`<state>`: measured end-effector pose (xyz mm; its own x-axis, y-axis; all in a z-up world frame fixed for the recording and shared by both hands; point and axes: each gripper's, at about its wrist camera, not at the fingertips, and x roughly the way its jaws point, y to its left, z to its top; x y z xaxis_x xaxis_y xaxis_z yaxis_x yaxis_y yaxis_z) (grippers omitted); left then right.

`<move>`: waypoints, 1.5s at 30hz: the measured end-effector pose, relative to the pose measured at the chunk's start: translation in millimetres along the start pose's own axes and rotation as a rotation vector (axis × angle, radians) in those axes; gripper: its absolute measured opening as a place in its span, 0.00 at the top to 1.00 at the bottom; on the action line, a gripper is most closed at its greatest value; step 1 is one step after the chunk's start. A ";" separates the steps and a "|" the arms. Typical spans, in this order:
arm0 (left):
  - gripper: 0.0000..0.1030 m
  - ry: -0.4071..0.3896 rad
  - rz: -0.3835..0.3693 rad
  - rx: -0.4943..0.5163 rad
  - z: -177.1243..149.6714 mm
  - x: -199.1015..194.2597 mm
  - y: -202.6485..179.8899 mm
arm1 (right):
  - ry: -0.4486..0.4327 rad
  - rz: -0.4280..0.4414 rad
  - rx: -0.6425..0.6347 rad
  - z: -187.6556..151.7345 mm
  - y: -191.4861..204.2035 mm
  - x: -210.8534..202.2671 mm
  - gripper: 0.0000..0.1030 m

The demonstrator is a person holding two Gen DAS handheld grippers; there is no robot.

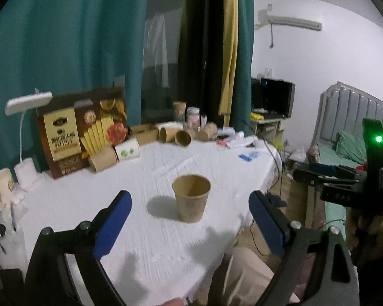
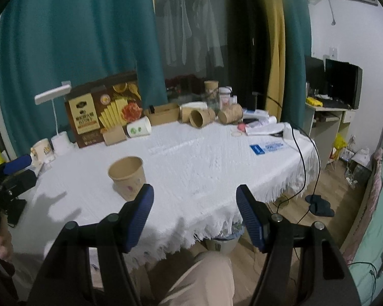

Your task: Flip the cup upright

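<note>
A brown paper cup (image 1: 191,197) stands upright, mouth up, on the white tablecloth (image 1: 150,242). My left gripper (image 1: 190,205) is open and empty, its blue pads on either side of the cup but nearer to me, not touching it. In the right wrist view the same cup (image 2: 127,177) stands just left of and beyond my left blue pad. My right gripper (image 2: 194,199) is open and empty above the table's fringed front edge. The right gripper also shows at the right of the left wrist view (image 1: 316,172), off the table.
Along the table's back stand a brown food box (image 2: 103,112), a white desk lamp (image 2: 54,97), several paper cups lying on their sides (image 2: 201,117), a white cup (image 2: 139,127) and jars. A black cable (image 2: 302,153) hangs over the right edge. A bed (image 1: 349,148) is at right.
</note>
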<state>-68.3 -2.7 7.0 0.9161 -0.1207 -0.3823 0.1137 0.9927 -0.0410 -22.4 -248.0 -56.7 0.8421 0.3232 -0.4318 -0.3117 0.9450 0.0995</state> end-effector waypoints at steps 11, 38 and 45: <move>0.04 -0.105 0.078 -0.036 1.3 -31.4 17.0 | -0.098 0.039 -0.052 9.2 29.1 -34.6 0.29; 0.03 -0.089 0.080 -0.073 -17.2 -30.6 32.1 | -0.057 0.087 -0.122 -1.7 70.0 -14.3 0.28; 0.03 -0.086 0.079 -0.063 -19.7 -29.1 29.8 | -0.053 0.088 -0.118 -3.9 69.2 -10.3 0.28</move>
<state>-99.1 30.4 -1.3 0.9512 -0.0399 -0.3059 0.0182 0.9971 -0.0734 -54.4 -186.2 -48.9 0.8303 0.4094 -0.3781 -0.4319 0.9015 0.0276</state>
